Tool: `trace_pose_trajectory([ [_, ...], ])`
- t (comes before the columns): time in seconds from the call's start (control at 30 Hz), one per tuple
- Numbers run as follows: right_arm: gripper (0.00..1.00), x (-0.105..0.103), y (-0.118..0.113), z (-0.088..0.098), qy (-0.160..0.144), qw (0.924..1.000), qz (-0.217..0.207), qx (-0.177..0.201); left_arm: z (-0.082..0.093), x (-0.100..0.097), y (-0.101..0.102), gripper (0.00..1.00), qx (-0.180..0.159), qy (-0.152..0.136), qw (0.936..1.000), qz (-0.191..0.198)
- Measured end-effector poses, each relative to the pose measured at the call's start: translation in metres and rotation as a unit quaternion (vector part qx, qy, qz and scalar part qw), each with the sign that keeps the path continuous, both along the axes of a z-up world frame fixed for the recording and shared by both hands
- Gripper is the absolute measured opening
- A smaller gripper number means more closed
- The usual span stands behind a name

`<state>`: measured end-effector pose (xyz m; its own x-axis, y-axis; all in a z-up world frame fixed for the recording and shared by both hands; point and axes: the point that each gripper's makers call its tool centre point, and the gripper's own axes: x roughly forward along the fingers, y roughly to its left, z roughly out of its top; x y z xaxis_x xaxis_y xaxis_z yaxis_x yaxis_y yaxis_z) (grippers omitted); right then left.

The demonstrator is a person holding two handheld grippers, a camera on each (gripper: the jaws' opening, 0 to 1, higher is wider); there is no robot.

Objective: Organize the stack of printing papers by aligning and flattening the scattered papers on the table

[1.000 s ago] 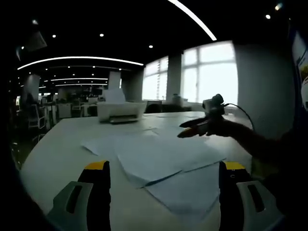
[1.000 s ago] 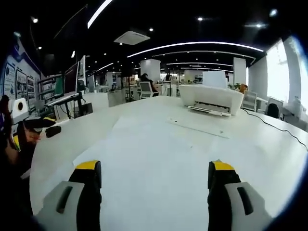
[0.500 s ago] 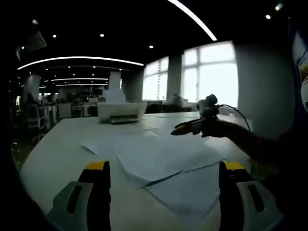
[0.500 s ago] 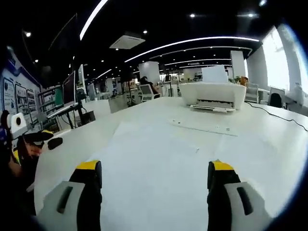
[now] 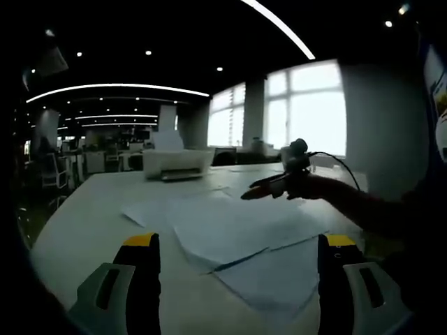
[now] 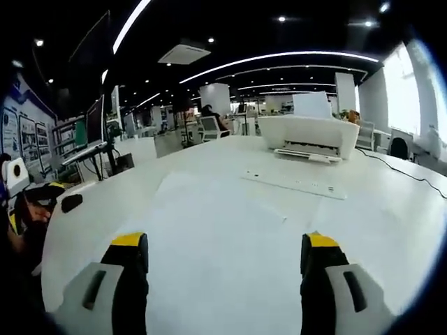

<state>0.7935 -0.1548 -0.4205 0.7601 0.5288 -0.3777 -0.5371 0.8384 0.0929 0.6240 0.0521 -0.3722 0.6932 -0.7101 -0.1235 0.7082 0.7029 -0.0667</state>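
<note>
Several white printing papers (image 5: 234, 234) lie fanned and overlapping on the white table (image 5: 84, 223) in the left gripper view, just beyond my open left gripper (image 5: 237, 255). The right gripper (image 5: 262, 190) comes in from the right there, held in a hand above the far side of the sheets. In the right gripper view my right gripper (image 6: 220, 258) stands open, low over the spread papers (image 6: 223, 223), nothing between its yellow-tipped jaws. The left gripper (image 6: 42, 199) shows at that view's left edge.
A white printer (image 6: 307, 136) stands at the far side of the table (image 6: 391, 209), with a paper strip (image 6: 297, 185) in front and a cable (image 6: 401, 171) trailing to the right. It also appears as the printer (image 5: 178, 162) in the left gripper view. Office desks and chairs lie beyond.
The right gripper has moved leftward and slightly down over the papers in the left gripper view. The right gripper view has shifted a little. The papers lie as before.
</note>
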Motion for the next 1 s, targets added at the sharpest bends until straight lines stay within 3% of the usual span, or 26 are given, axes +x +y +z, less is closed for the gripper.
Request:
trace_pose_trajectory([
  [0.23,0.85,0.011,-0.004,-0.006,0.007,0.9999,-0.008,-0.005,0.001,0.0,-0.001,0.96,0.001,-0.001,1.0,-0.002],
  [0.67,0.85,0.024,-0.012,-0.033,0.024,0.9987,-0.024,-0.038,-0.003,0.0,-0.006,0.96,0.007,0.0,0.9999,-0.007],
  [1.0,0.84,0.035,-0.013,-0.038,0.024,0.9987,-0.027,-0.037,-0.01,-0.001,-0.01,0.96,0.019,0.003,0.9998,-0.011],
])
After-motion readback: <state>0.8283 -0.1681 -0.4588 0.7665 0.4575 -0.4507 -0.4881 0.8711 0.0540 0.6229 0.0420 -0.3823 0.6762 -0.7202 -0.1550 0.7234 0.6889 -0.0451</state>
